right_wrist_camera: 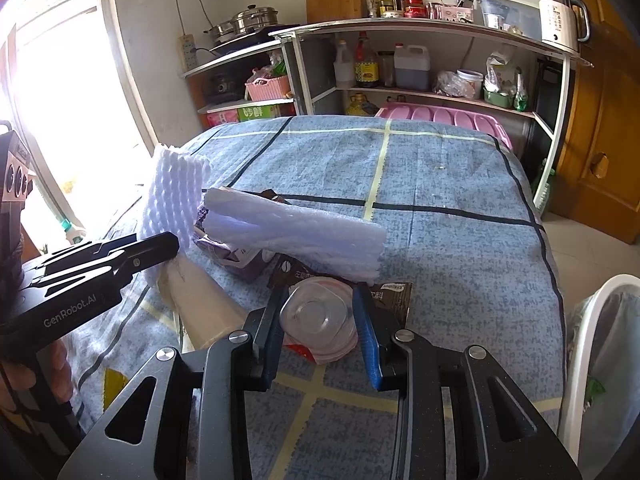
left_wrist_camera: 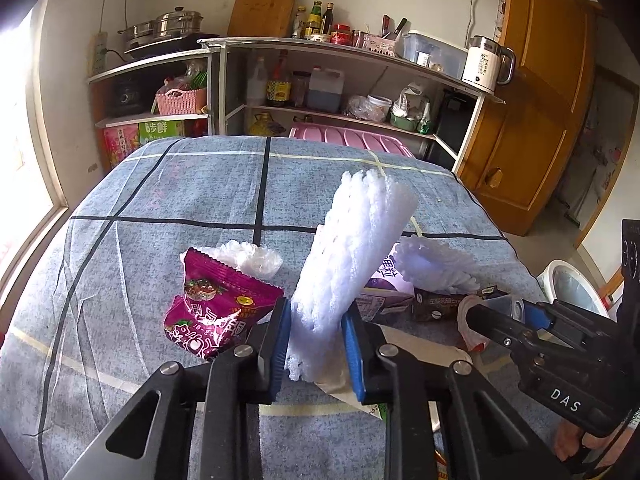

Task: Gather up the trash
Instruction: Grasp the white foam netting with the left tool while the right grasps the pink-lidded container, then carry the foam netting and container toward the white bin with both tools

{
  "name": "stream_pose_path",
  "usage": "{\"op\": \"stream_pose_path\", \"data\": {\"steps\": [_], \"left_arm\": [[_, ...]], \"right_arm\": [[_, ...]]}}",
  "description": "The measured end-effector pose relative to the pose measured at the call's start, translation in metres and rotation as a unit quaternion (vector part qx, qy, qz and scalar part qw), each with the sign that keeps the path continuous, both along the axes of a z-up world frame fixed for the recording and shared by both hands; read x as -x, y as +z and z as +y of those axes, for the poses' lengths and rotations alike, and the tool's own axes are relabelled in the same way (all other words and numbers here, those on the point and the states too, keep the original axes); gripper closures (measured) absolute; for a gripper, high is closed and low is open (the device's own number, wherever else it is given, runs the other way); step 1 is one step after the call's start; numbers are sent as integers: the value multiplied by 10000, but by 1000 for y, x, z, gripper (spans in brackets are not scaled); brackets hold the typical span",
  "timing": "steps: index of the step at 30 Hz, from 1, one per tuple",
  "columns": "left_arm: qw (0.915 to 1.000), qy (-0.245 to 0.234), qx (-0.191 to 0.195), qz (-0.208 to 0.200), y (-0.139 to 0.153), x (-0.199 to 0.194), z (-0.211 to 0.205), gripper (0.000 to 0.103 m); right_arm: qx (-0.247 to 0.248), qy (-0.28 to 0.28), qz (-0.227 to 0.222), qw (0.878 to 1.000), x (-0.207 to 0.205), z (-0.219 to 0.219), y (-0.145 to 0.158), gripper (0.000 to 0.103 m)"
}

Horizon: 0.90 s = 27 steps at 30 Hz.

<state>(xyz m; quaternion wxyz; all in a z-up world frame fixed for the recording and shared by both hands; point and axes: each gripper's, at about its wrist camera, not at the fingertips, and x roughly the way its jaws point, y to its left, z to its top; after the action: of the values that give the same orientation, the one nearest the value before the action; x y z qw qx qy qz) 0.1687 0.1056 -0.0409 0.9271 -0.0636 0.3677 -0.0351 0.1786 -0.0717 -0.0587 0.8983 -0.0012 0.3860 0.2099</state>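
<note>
My left claw (left_wrist_camera: 316, 344) pinches the light, squashy foam net (left_wrist_camera: 352, 248) at its lower end, while my right claw (right_wrist_camera: 320, 320) brackets a thin, crushable plastic cup (right_wrist_camera: 318, 318) between its fingers.

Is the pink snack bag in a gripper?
No, the pink snack bag lies on the cloth; the left gripper holds white foam netting.

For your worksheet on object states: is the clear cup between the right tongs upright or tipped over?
Tipped. In the right wrist view the cup lies on its side on the cloth, one round end facing the camera.
</note>
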Motion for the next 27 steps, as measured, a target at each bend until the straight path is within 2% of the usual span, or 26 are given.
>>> {"op": "stream_pose_path", "data": {"steps": [14,27], "left_arm": [[9998,75,-75,-191,16,23,-5,78],[9992,-118,-7,-391,42,45,-31,78]], "right_arm": [[-94,-16,-96,9999,12,-5,4,69],[-319,-133,-262,9991,31,-28,24,69]]}}
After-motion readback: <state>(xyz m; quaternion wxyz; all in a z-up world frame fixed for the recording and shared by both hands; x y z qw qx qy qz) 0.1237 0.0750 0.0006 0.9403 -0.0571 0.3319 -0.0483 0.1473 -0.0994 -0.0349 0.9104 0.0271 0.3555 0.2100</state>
